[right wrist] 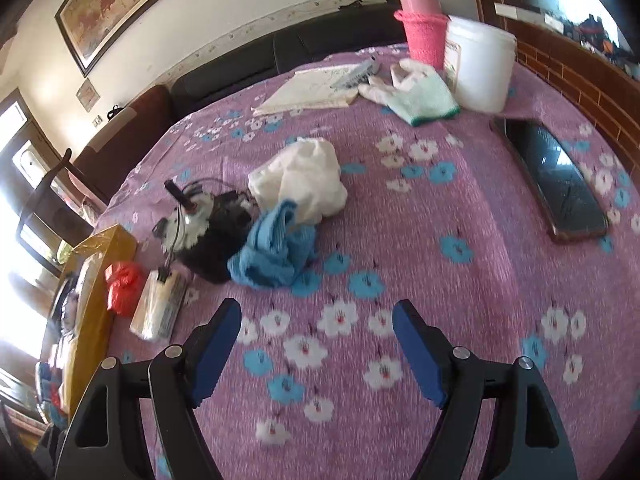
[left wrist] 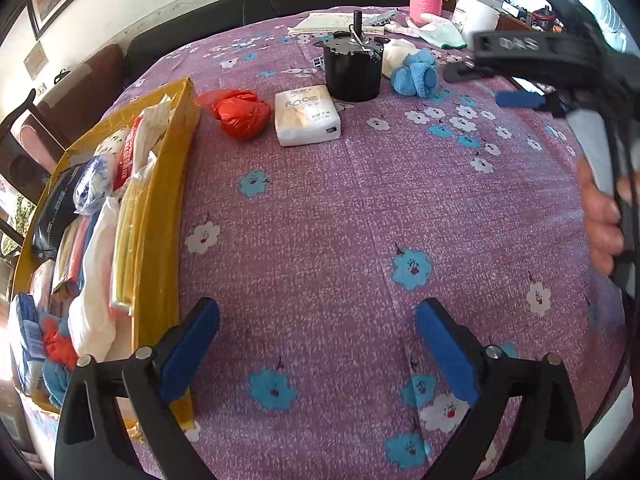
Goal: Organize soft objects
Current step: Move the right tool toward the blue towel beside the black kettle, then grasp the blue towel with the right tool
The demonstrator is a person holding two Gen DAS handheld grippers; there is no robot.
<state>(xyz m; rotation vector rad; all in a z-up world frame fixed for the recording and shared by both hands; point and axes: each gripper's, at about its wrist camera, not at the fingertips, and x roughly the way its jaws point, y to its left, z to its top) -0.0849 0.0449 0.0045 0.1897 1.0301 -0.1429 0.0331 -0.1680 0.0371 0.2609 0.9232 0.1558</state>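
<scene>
We hold both grippers above the purple flowered surface [left wrist: 360, 208]. Our left gripper [left wrist: 316, 344] has its blue pads spread wide with nothing between them, hovering over bare cloth just beside the yellow cardboard box [left wrist: 160, 208] at the surface's left edge; that box is packed with bags, packets and cloths. Well ahead of this gripper, toward the far side, lie a crumpled red plastic bag [left wrist: 240, 114] and, just right of it, a white tissue pack [left wrist: 306, 120].

Our right gripper [right wrist: 316, 344] is likewise spread and holds nothing. Ahead of it and slightly left lies the blue knitted cloth [right wrist: 272, 248], touching a white cloth bundle [right wrist: 300, 180] behind it and resting against a black cylindrical device [right wrist: 208, 236] with a wire. A black phone [right wrist: 556, 176] lies near the right edge, and white gloves [right wrist: 416, 92], a white tub [right wrist: 480, 68] and a pink flask [right wrist: 420, 32] stand at the far edge.
</scene>
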